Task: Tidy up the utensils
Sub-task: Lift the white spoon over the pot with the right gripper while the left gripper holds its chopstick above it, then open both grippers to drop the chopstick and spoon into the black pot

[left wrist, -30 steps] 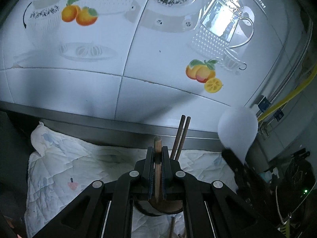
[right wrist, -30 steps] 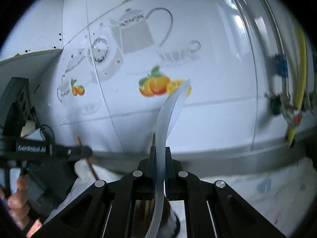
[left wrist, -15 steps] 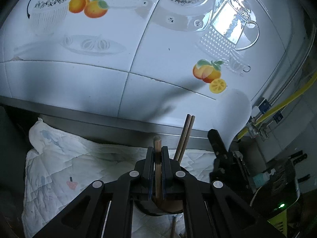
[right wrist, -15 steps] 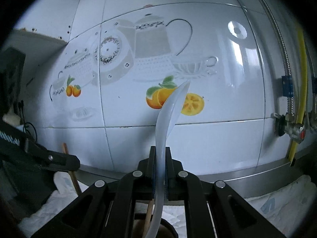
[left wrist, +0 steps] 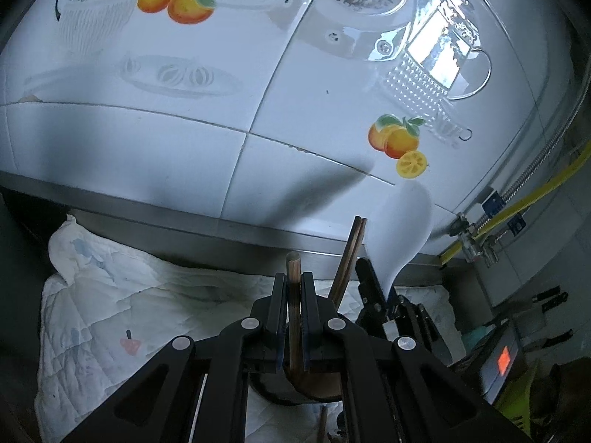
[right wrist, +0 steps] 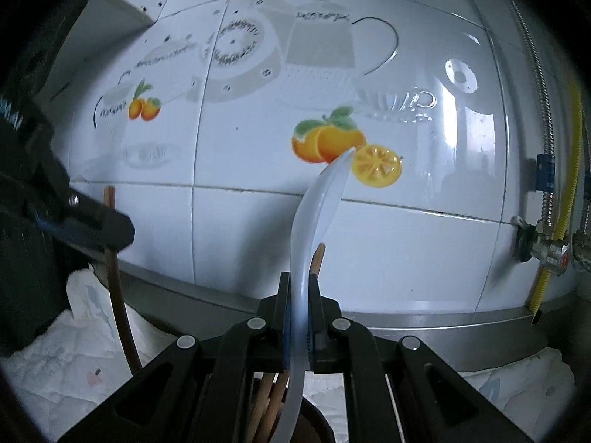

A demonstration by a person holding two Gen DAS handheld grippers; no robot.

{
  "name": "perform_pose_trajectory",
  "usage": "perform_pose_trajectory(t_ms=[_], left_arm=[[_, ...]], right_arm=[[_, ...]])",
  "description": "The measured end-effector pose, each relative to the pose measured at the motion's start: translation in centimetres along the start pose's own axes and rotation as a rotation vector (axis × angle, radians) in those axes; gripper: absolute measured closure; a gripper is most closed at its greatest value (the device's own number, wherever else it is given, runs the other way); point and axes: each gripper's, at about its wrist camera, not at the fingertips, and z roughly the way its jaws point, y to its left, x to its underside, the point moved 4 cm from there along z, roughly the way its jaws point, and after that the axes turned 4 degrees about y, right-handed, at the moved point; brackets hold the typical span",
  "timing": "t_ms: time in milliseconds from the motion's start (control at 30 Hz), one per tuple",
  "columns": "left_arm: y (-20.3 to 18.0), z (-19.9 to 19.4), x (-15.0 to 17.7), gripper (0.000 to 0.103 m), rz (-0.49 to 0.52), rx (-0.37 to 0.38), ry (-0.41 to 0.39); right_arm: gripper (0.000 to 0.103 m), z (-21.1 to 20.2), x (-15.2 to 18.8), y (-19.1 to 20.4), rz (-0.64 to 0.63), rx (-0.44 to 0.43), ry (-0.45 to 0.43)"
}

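My left gripper is shut on an upright wooden handle whose lower end reaches into a dark round holder below the fingers. A pair of wooden chopsticks stands in that holder. My right gripper is shut on a white translucent spoon, bowl up, its handle reaching down into the holder beside the chopsticks. In the left wrist view the spoon and the right gripper are just right of my left fingers. The left gripper also shows in the right wrist view.
A tiled wall with fruit and teapot prints stands close behind. A white quilted cloth covers the counter. A steel ledge runs along the wall. A yellow hose and valve are at the right.
The right gripper with the spoon has moved left and closer to the holder, now next to the left gripper. The left gripper still holds the wooden handle and has barely shifted.
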Motion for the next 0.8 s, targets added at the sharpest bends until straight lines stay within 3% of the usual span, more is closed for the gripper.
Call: perform_pose_trajectory(t_ms=[333, 667, 767, 800], left_arm=[[0.3, 0.0, 0.2, 0.097, -0.013, -0.008, 0.002], [-0.2, 0.3, 0.2, 0.095, 0.005, -0.03, 0.023], [-0.4, 0.6, 0.2, 0.094, 0.006, -0.016, 0.037], [-0.5, 0.8, 0.2, 0.093, 0.005, -0.015, 0.044]], right_arm=[[0.094, -0.5, 1.5, 0.0, 0.005, -0.021, 0.093], [0.091, -1.4, 2.4, -0.5, 0.047, -0.08, 0.294], [0.069, -2.0, 2.0, -0.9, 0.069, -0.094, 0.316], [0.056, -2.4, 1.8, -0.9, 0.071, -0.096, 0.319]])
